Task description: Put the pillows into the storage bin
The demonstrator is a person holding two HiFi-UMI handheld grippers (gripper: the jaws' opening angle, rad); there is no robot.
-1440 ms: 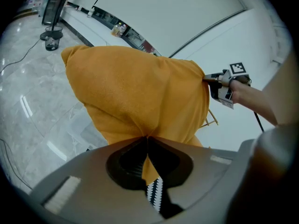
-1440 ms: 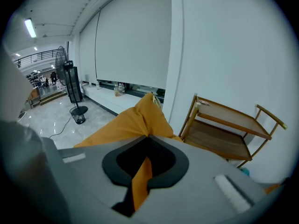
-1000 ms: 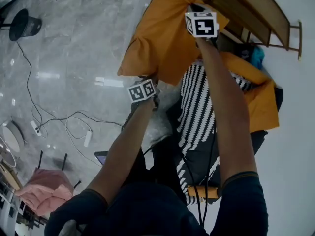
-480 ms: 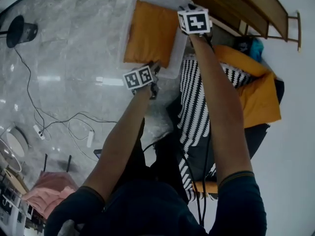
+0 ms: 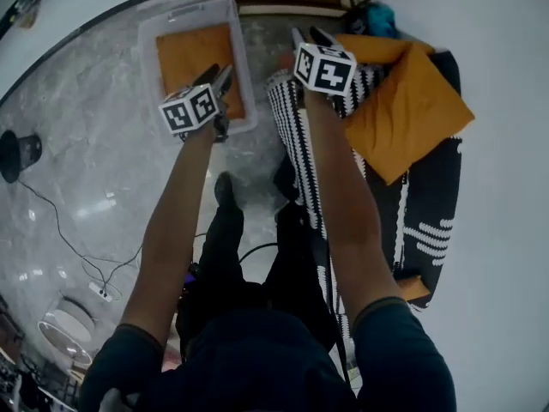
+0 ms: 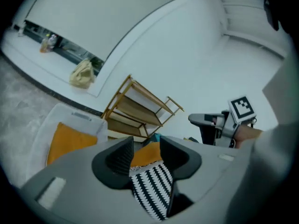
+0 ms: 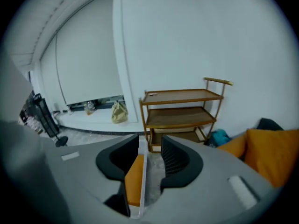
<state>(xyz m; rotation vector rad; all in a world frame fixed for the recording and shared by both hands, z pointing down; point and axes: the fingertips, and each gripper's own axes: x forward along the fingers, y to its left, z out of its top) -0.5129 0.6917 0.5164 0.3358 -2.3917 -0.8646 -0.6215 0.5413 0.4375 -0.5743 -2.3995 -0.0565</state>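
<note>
Counting up: 2 orange pillows, 1 storage bin, 2 grippers. 1 pillow (image 5: 190,54) lies flat inside the bin (image 5: 148,41), filling most of its floor. The other pillow (image 5: 413,110) sits well apart on the sofa (image 5: 439,187), at the right.

Both my forearms reach straight out ahead, bare below dark sleeves. The left gripper (image 5: 220,77) hangs over the bin's near right corner. Its jaws have just been opening and stand wide, with nothing pinched; only the striped cover (image 5: 287,123) and the far pillow show through the gap. The right gripper (image 5: 307,37) hovers between bin and sofa, above the cover's edge. Its jaws have also just been opening, to a moderate gap, and are empty; the bin's rim shows below them.

The bin is pale translucent plastic, rectangular with rounded corners. Both pillows are plump squares of plain orange cloth. The cover has black-and-white zigzag stripes over the dark sofa. The floor (image 5: 86,161) is glossy grey marble. 1 wooden shelf (image 7: 182,111) with 3 tiers stands by the white wall.
</note>
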